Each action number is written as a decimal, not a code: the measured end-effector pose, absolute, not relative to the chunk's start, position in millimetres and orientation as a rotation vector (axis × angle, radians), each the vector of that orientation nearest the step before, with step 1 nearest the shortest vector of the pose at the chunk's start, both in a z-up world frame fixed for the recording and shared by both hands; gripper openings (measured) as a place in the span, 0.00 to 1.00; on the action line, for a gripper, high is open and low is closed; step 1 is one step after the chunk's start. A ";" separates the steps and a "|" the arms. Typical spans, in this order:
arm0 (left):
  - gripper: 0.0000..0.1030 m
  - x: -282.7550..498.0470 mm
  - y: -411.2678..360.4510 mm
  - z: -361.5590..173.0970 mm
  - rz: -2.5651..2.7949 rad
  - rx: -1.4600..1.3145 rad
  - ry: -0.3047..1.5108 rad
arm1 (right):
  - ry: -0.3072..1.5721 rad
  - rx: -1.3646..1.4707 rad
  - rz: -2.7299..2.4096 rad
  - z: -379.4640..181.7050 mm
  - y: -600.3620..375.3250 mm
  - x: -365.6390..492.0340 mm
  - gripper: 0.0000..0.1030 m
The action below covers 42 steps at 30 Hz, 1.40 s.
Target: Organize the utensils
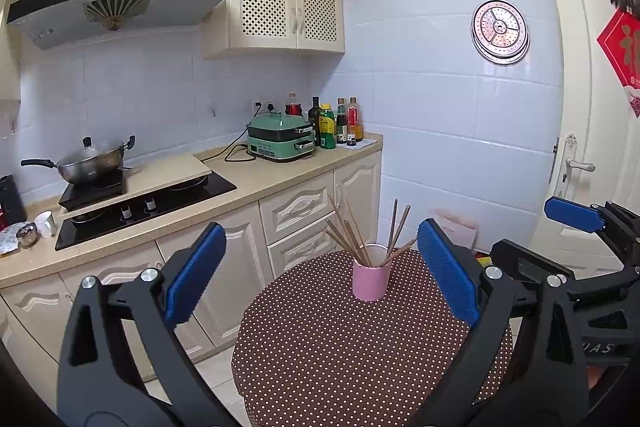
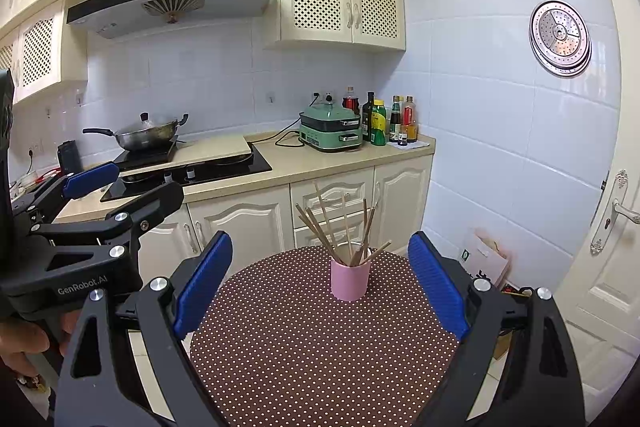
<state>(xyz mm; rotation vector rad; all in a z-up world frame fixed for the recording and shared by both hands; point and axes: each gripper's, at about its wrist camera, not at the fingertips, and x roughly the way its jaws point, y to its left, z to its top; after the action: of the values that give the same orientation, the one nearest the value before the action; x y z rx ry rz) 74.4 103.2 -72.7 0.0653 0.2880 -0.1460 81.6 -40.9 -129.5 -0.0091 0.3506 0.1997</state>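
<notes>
As all chopsticks (image 2: 340, 227) stand in the pink cup (image 2: 350, 283) on the bare worktop (image 2: 320, 347), organizing looks complete; left gripper (image 1: 320, 275) and right gripper (image 2: 320, 283) fingers gape wide, empty.

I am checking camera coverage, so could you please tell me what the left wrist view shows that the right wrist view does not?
Only the left wrist view shows the red door hanging and the white mug. Only the right wrist view shows a person's hand on the left gripper and the lattice cabinet left of the hood. Both show the pink cup of chopsticks on the dotted tablecloth, the lidded wok and green cooker.
</notes>
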 end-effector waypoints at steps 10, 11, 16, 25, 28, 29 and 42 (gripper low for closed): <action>0.92 81.0 106.3 -77.1 -0.144 0.067 0.302 | 0.367 -0.005 0.201 -133.3 -37.9 89.4 0.84; 0.92 81.9 106.6 -78.3 -0.144 0.067 0.305 | 0.370 -0.006 0.201 -134.4 -37.6 90.5 0.84; 0.92 91.6 106.0 -83.8 -0.143 0.069 0.328 | 0.393 -0.005 0.202 -139.0 -37.1 97.6 0.84; 0.92 121.2 103.0 -107.0 -0.147 0.072 0.420 | 0.463 0.001 0.194 -155.9 -36.3 121.3 0.84; 0.92 132.1 102.9 -116.6 -0.150 0.074 0.461 | 0.503 0.004 0.188 -166.3 -35.7 132.1 0.84; 0.92 138.4 102.7 -121.3 -0.153 0.075 0.482 | 0.514 0.005 0.184 -169.3 -35.7 134.5 0.84; 0.92 212.2 102.0 -197.8 -0.175 0.121 0.740 | 0.742 0.070 0.099 -236.4 -37.0 183.2 0.84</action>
<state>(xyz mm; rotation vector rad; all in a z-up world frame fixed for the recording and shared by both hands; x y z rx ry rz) 212.2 102.0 -197.8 0.1214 0.7402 -0.1747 183.2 -37.0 -236.4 0.0698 0.7417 0.0986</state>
